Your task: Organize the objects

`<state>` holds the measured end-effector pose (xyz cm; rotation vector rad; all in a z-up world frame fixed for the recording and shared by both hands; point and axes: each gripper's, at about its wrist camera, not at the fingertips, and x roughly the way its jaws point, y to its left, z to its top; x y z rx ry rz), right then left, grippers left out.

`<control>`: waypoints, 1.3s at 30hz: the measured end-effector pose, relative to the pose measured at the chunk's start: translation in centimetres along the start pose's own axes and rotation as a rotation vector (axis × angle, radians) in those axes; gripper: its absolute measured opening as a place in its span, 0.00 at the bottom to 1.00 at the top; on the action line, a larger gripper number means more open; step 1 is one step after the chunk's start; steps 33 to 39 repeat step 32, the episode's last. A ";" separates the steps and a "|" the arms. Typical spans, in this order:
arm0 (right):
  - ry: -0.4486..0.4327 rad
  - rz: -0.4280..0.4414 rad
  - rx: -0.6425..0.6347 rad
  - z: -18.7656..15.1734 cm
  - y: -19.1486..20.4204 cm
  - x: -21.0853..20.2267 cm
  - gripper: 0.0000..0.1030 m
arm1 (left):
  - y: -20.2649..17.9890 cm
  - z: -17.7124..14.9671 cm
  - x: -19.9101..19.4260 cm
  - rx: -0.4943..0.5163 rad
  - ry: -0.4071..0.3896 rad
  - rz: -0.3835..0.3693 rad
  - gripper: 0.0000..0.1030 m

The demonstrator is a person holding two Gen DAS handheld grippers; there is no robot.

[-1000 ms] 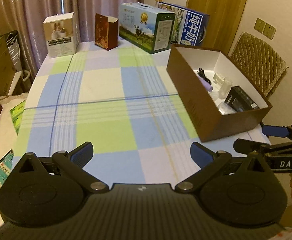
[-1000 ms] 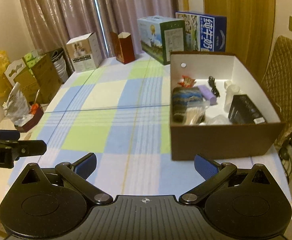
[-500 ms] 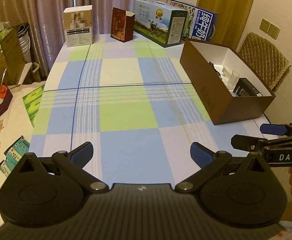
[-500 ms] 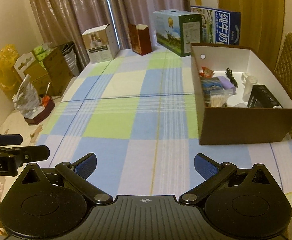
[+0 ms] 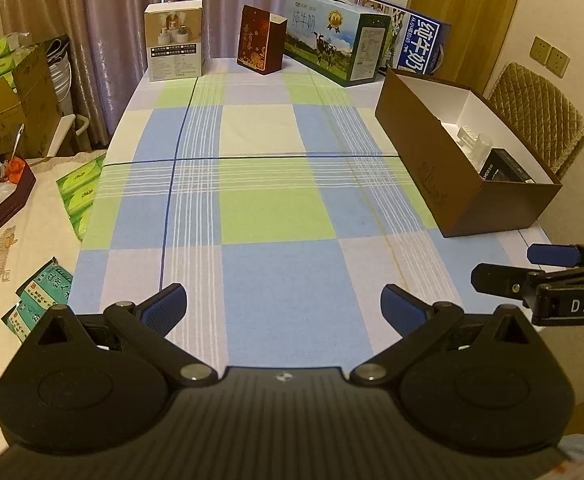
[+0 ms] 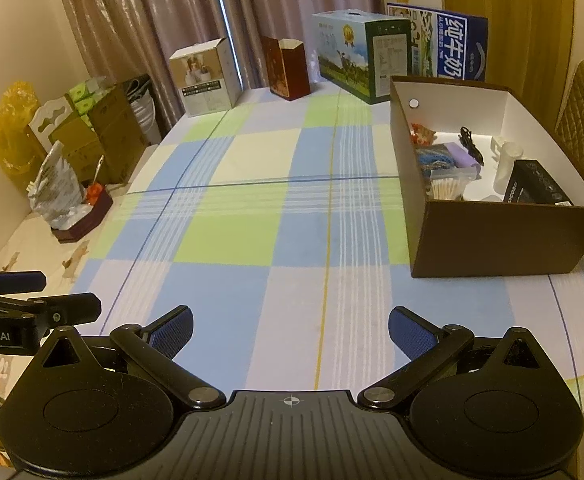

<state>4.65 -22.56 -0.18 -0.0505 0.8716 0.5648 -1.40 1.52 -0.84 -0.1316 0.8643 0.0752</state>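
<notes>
A brown cardboard box (image 6: 491,240) with a white inside stands on the right of the checked tablecloth (image 6: 276,240); it also shows in the left wrist view (image 5: 431,160). It holds a black box (image 6: 535,188), a white bottle (image 6: 505,164), a purple item (image 6: 463,158), cotton swabs (image 6: 447,186) and a black cable (image 6: 469,142). My left gripper (image 5: 284,306) is open and empty over the near table edge. My right gripper (image 6: 292,326) is open and empty, near the box's front corner.
At the table's far end stand a white carton (image 5: 174,40), a dark red box (image 5: 260,40) and two milk cartons (image 5: 331,40) (image 5: 419,44). A padded chair (image 5: 535,108) is right of the box. Left of the table are cartons (image 6: 92,136) and a tray (image 6: 80,220).
Both grippers have drawn back from the table and the box, so more of the tablecloth shows. Both stay open and empty.
</notes>
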 end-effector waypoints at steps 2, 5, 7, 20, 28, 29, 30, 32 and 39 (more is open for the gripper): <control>0.001 -0.002 0.001 0.1 0.0 0.1 0.98 | 0.0 0.0 0.1 0.001 -0.001 -0.002 0.99; 0.001 -0.003 -0.001 0.1 0.0 0.1 0.98 | 0.0 0.1 0.1 0.002 -0.001 -0.002 0.99; 0.002 -0.002 -0.002 0.2 0.0 0.2 0.98 | 0.0 0.1 0.2 0.003 -0.002 -0.002 0.99; 0.013 -0.001 -0.005 0.6 -0.1 0.8 0.98 | 0.2 0.6 0.7 0.004 0.002 0.003 0.99; 0.015 -0.004 -0.001 0.9 -0.5 1.2 0.98 | 0.1 0.7 0.9 0.007 0.002 -0.001 0.99; 0.015 -0.004 0.000 0.9 -0.5 1.2 0.98 | 0.0 0.8 1.0 0.009 0.002 -0.001 0.99; 0.015 -0.003 0.000 0.9 -0.6 1.3 0.98 | 0.0 0.9 1.1 0.010 0.002 -0.001 0.99; 0.015 -0.004 0.000 0.9 -0.6 1.3 0.98 | -0.1 1.1 1.4 0.012 0.004 0.001 0.99; 0.015 -0.004 0.000 0.9 -0.6 1.3 0.98 | -0.1 1.1 1.4 0.012 0.004 0.001 0.99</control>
